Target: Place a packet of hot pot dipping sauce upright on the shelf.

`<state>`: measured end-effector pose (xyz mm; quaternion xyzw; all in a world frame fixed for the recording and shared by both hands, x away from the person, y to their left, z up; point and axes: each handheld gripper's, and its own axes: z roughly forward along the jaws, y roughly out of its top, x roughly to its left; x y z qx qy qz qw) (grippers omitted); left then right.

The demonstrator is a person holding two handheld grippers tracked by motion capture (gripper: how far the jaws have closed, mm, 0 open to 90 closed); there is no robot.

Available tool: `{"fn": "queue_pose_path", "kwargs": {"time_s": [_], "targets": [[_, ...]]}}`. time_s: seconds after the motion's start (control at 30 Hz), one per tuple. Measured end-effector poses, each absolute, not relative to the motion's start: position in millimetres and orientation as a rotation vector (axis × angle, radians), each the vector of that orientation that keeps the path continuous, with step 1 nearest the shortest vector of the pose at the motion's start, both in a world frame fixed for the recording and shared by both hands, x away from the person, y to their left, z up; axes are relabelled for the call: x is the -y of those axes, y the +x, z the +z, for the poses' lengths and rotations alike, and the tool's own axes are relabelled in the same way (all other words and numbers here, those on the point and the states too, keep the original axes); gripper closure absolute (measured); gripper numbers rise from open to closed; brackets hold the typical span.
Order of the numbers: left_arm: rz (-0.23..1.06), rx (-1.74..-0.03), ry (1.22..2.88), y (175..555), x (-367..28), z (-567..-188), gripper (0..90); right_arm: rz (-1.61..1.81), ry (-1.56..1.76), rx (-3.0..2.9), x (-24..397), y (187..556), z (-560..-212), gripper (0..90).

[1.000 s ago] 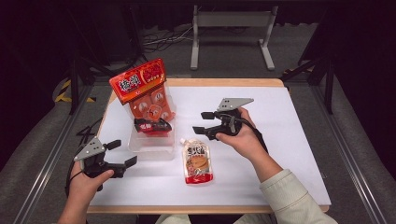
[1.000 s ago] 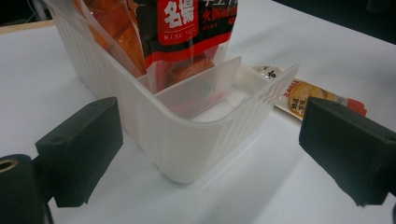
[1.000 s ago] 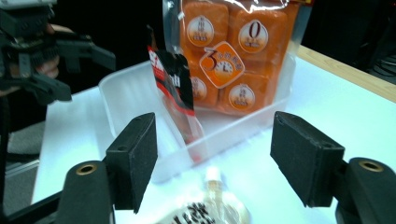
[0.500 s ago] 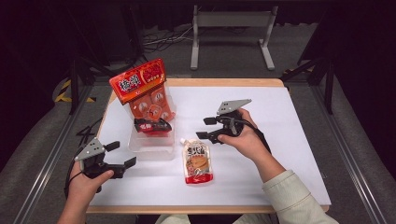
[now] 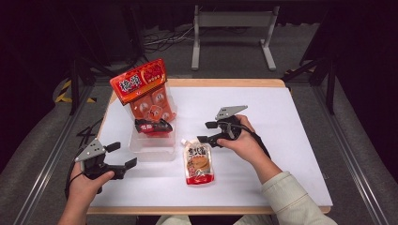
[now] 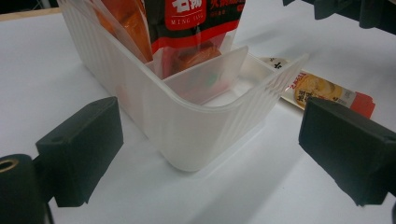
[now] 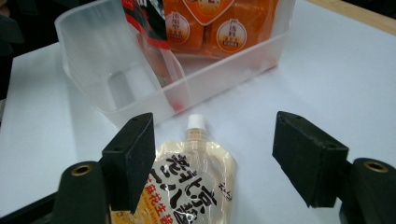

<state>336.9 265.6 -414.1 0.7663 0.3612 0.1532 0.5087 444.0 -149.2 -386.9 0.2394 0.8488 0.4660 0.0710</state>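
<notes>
White paper covers the bench [image 5: 291, 140], and on it a spouted pouch [image 5: 198, 161] is laid flat near the middle of the front edge, its white cap turned toward the far edge. Just beside the cap, toward the left edge, a clear plastic bin [image 5: 152, 150] is set, divided inside by a partition. An orange snack bag [image 5: 143, 91] is stood upright in the far part of the bin, and a smaller red-and-black packet [image 5: 153, 125] is leaned in front of it; the near compartment is seen bare in the left gripper view.

The right tongs [image 5: 204, 131] are held just above the cap end of the pouch, the jaws spread wide and having just been opening, with nothing pressed between them; in the right gripper view the pouch [image 7: 187, 186] is seen lying below and between the two jaws. The left tongs [image 5: 123, 153] are held near the front left corner, released and empty, pointed at the bin's near corner [image 6: 196, 135].
</notes>
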Motion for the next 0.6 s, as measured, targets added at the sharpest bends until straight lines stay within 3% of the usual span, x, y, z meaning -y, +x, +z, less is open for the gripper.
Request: {"fn": "queue_pose_path", "kwargs": {"time_s": [0.47, 0.6], "targets": [[0.36, -0.871, 1.851, 336.7, -265.2, -414.7, 7.1, 1.311, 0.758, -2.637, 142.8, 450.7, -420.8, 43.0], [0.36, -0.869, 1.85, 336.7, -265.1, -415.2, 7.1, 1.288, 0.76, -2.655, 140.6, 451.1, -426.5, 41.3]]}}
